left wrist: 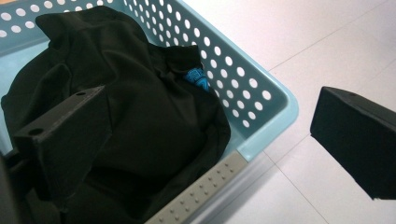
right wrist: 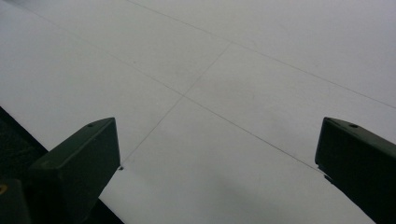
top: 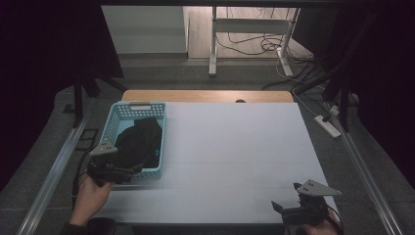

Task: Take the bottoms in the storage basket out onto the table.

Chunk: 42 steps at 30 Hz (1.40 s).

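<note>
A person's two handheld grippers worked at a white table (top: 235,147). The left gripper (top: 128,172) sat at the near right corner of a light-blue perforated basket (top: 111,122), which stood on the table's left side w/ its long axis running away from the person. A black garment (top: 139,142) lay bundled inside the basket, covering most of its floor and mounding up toward the right wall. In the left gripper view the jaws stood wide apart, released, straddling the basket's corner: one jaw hung over the black garment (left wrist: 116,107) inside, the other over bare tabletop outside the wall. Nothing was gripped between them. A small bright-blue label (left wrist: 196,78) showed in the fabric's folds near the basket (left wrist: 261,98) wall, and a grey studded strip (left wrist: 205,191) ran along the near rim.

The right gripper (top: 280,206) was held low at the table's near right edge, well apart from the basket. Its jaws also stood wide apart, released, w/ plain white table (right wrist: 243,84) surface and faint seam lines btwn them. The person's left hand (top: 90,196) came in from the bottom left.
</note>
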### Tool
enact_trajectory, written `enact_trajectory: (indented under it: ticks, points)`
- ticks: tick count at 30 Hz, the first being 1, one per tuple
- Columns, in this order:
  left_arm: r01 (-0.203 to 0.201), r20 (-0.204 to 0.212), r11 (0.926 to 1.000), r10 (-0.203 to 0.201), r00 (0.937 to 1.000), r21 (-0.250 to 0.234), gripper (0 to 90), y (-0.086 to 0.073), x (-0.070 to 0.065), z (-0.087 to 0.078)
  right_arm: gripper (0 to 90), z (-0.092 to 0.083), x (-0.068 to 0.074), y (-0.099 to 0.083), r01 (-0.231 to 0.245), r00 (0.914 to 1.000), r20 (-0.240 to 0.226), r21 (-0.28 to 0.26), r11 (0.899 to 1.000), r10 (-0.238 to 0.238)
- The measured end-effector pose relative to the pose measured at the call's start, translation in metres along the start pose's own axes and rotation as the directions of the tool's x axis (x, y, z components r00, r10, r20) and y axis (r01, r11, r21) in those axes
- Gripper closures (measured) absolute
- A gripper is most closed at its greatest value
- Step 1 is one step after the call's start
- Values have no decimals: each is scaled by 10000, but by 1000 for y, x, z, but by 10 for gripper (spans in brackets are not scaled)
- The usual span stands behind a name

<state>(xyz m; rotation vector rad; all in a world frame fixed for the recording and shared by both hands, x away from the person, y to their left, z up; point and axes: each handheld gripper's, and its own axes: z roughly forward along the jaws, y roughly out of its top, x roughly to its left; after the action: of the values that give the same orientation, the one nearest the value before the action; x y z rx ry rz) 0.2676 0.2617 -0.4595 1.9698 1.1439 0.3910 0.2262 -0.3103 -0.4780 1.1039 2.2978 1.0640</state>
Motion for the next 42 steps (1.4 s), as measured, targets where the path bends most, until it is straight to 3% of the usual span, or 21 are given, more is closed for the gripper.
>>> enact_trajectory:
  ticks: [9, 19, 25, 42]
  points:
    - [135, -204, 9996, -130, 9997, 253, 0, 12, 6, 9, 2, 2, 1, 0, 124, 9999, 71, 162, 9998, -125]
    - [162, -101, 9981, -156, 9998, 594, 0, 30, 18, 23, 3, 2, 2, 1, 212, 9998, 32, 236, 9995, -213]
    - [139, -204, 9950, -119, 9997, 993, 0, 39, 28, 37, 3, 3, 2, 1, 220, 9998, 0, 258, 9994, -220]
    - [-70, -300, 9879, 118, 9995, 1552, 0, 52, 46, 61, 3, 3, 1, 1, 141, 9999, -58, 290, 9995, -139]
